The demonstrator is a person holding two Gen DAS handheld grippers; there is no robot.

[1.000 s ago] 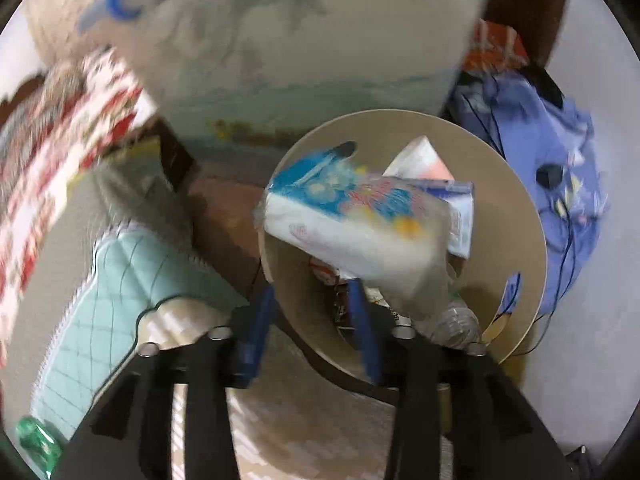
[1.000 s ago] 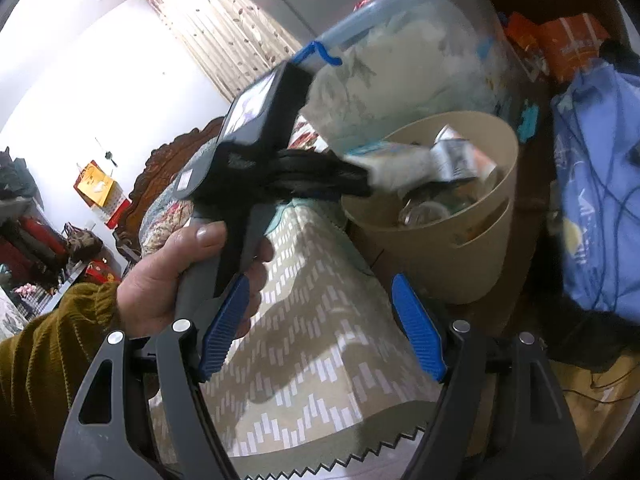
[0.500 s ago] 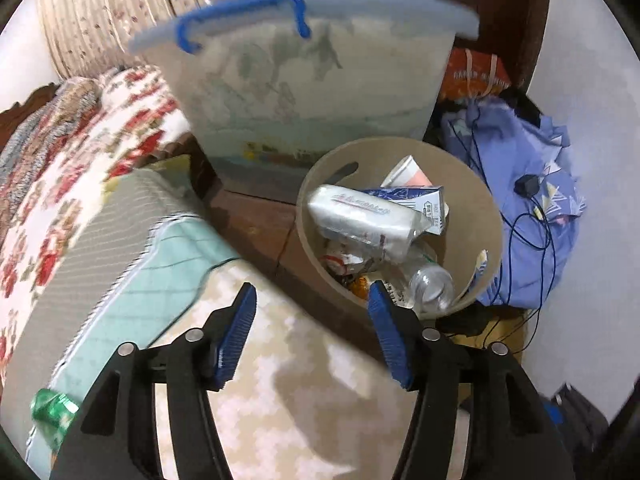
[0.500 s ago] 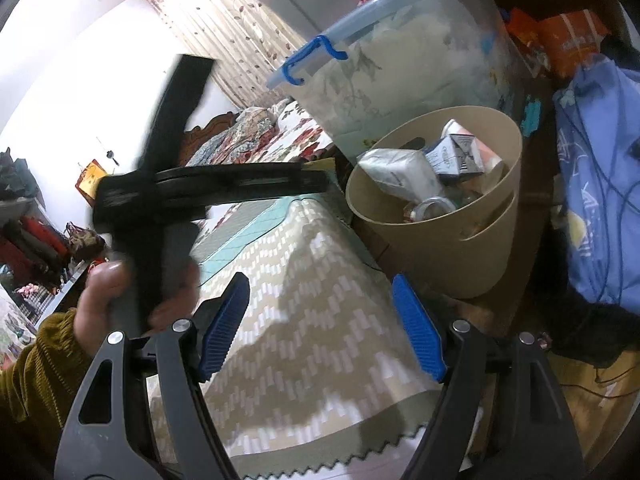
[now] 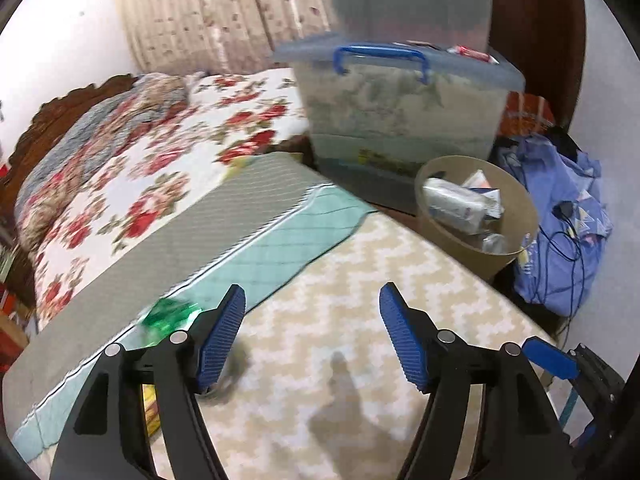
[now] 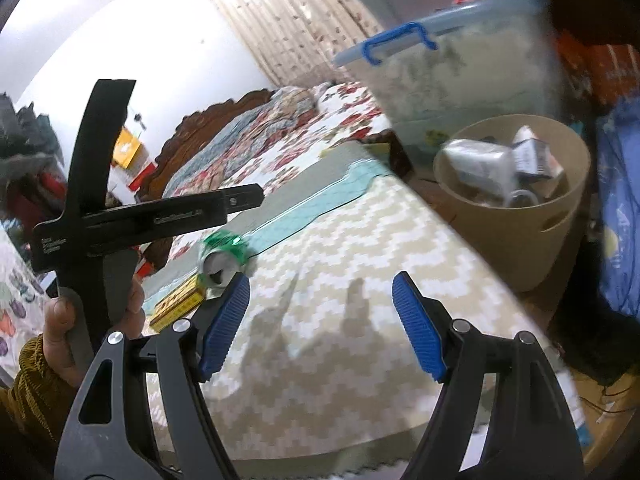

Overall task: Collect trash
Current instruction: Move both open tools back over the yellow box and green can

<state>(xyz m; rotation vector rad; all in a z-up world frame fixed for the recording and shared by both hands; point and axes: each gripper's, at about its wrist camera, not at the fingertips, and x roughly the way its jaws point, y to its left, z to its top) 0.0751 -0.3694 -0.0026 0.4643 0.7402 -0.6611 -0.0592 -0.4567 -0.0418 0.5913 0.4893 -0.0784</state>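
Left of centre in both views lies the crushed green can (image 6: 222, 250), so with your left gripper (image 5: 312, 334) opening empty and right gripper (image 6: 320, 322) spread empty, straddle it squarely before squeezing, then carry it to the bin (image 6: 520, 240).

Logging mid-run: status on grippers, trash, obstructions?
Left gripper empty, jaws opening. Right gripper open, empty. Crushed green can lies on zigzag cloth; beige round bin holds trash. Nothing between can and grippers.
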